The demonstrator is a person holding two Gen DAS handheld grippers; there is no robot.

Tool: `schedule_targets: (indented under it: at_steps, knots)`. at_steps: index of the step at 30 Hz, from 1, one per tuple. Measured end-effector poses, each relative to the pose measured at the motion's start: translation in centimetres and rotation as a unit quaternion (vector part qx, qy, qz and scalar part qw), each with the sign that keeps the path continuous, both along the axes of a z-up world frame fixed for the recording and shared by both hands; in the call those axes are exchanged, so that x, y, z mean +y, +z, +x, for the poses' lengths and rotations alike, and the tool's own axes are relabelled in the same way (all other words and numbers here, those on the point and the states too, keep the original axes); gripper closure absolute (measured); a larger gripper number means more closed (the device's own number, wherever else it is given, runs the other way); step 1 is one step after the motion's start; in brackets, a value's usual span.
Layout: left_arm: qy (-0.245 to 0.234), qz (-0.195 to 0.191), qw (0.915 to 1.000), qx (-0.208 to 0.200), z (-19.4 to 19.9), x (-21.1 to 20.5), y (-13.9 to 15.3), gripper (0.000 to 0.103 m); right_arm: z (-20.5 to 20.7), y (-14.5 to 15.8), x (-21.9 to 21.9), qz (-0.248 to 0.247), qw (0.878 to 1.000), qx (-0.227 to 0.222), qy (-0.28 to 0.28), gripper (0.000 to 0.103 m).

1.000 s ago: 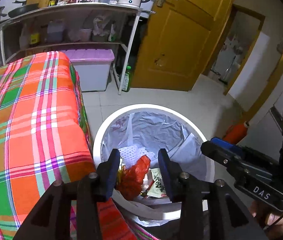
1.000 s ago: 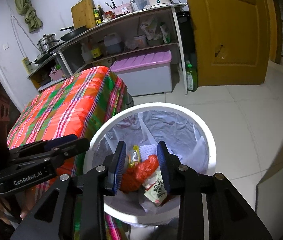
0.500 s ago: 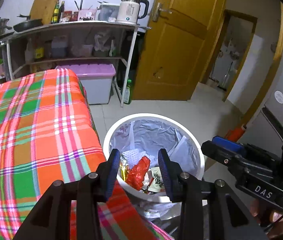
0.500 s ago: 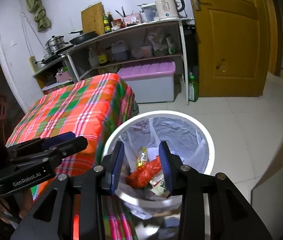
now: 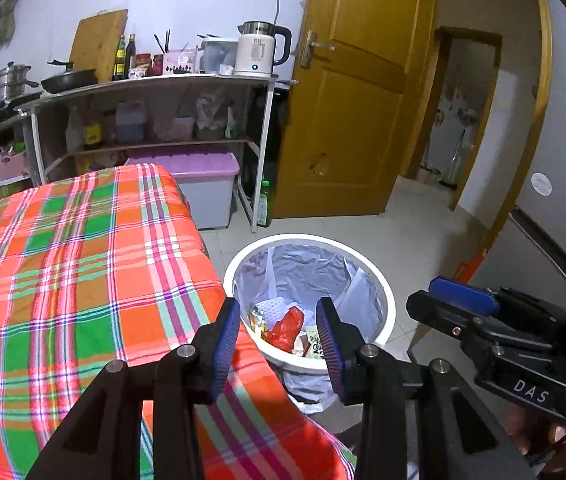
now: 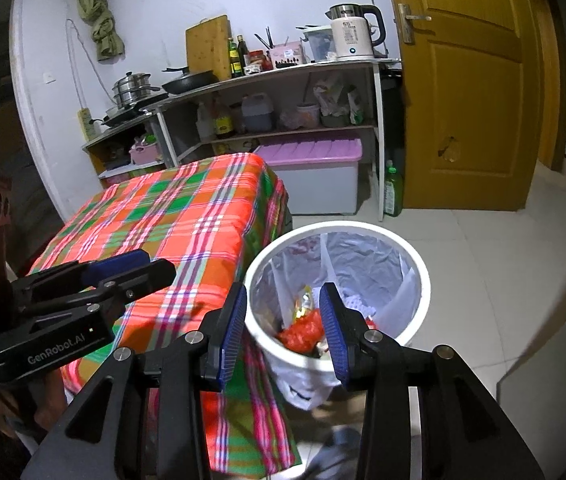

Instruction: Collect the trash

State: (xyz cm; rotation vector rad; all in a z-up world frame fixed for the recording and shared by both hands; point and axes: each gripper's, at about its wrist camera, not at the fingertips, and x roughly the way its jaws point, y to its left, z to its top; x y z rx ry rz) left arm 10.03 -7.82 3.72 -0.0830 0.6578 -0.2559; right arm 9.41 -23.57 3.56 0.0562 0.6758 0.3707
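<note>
A white trash bin (image 5: 387, 312) lined with a grey bag stands on the floor beside the table; it also shows in the right wrist view (image 6: 423, 276). Inside lie a red wrapper (image 5: 287, 327), also seen from the right wrist (image 6: 303, 330), a yellow snack packet (image 6: 303, 300) and other wrappers. My left gripper (image 5: 278, 342) is open and empty, held above the bin's near rim and the table corner. My right gripper (image 6: 283, 330) is open and empty, also above the bin's near edge. Each gripper shows in the other's view.
A table with an orange, green and pink plaid cloth (image 5: 63, 280) stands left of the bin. Behind are a shelf unit (image 5: 155, 92) with a kettle, pans and bottles, a purple-lidded box (image 5: 199, 184), a green bottle (image 5: 263, 204) and a yellow door (image 5: 347, 120).
Both grippers have pulled back and up from the bin, which now looks smaller and farther. Both stay open and empty. The trash in the bin has not moved.
</note>
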Motion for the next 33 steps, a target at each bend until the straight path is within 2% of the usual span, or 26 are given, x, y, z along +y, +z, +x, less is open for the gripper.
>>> schedule_targets:
  at_steps: [13, 33]
  knots:
    - [0.006, 0.005, 0.9999, -0.014, -3.5, 0.3, 0.7, 0.064, -3.2, 0.4, 0.3, -0.010, 1.000, -0.012, 0.008, 0.064]
    - [0.005, 0.007, 0.9999, -0.013, -4.7, 0.1, 0.8, 0.064, -3.9, 0.3, 0.3, -0.010, 1.000, -0.009, 0.009, 0.064]
